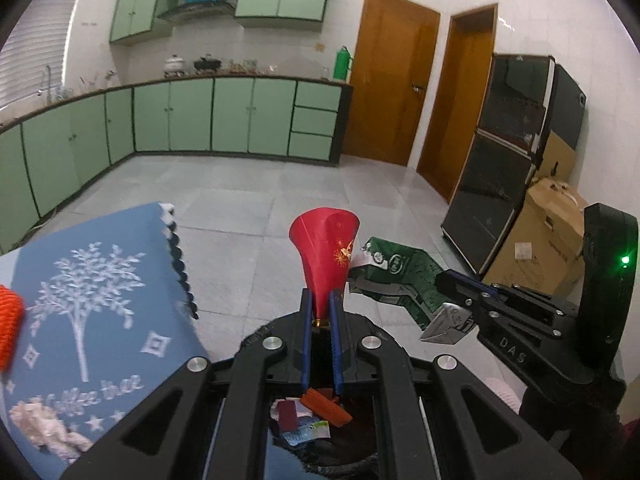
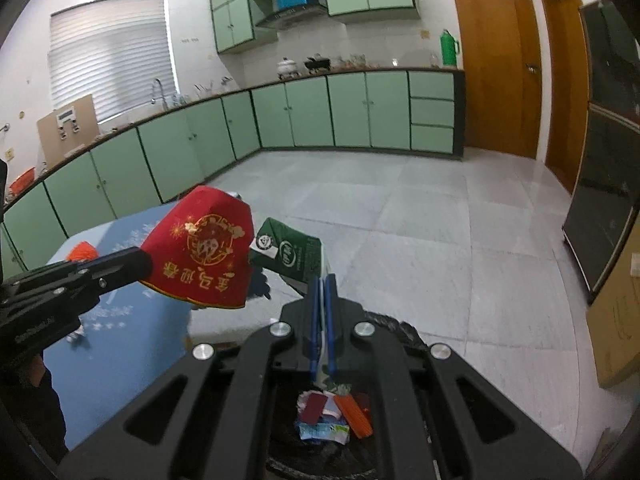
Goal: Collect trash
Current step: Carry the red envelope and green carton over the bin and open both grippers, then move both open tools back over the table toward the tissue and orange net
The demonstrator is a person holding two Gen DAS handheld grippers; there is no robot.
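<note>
While both grippers hang above a black-lined trash bin [image 2: 400, 330], each has a piece of rubbish clamped in its blue pads. The left gripper [image 1: 321, 308] is closed on the narrow end of a red paper packet with gold print [image 1: 326, 254], which flares upward from the jaws; in the right wrist view the same red packet [image 2: 202, 248] shows its broad face with a gold emblem and characters, held out from the left gripper's black arm [image 2: 72, 280]. The right gripper [image 2: 322, 292] has its pads pressed almost together on the edge of a flattened green carton [image 2: 294, 254], and in the left wrist view that carton [image 1: 404, 268] juts from the right gripper [image 1: 362, 282], just beside the red packet. Down in the bin lie scraps already collected: an orange ribbed piece [image 2: 354, 416], a dark red card [image 2: 314, 408] and a blue-and-white wrapper [image 2: 324, 432]. To the left, a table with a blue cloth bearing a white tree pattern [image 1: 88, 308] has an orange knitted thing [image 1: 10, 320] at its left edge. Green kitchen cabinets [image 2: 352, 110] line the far walls.
</note>
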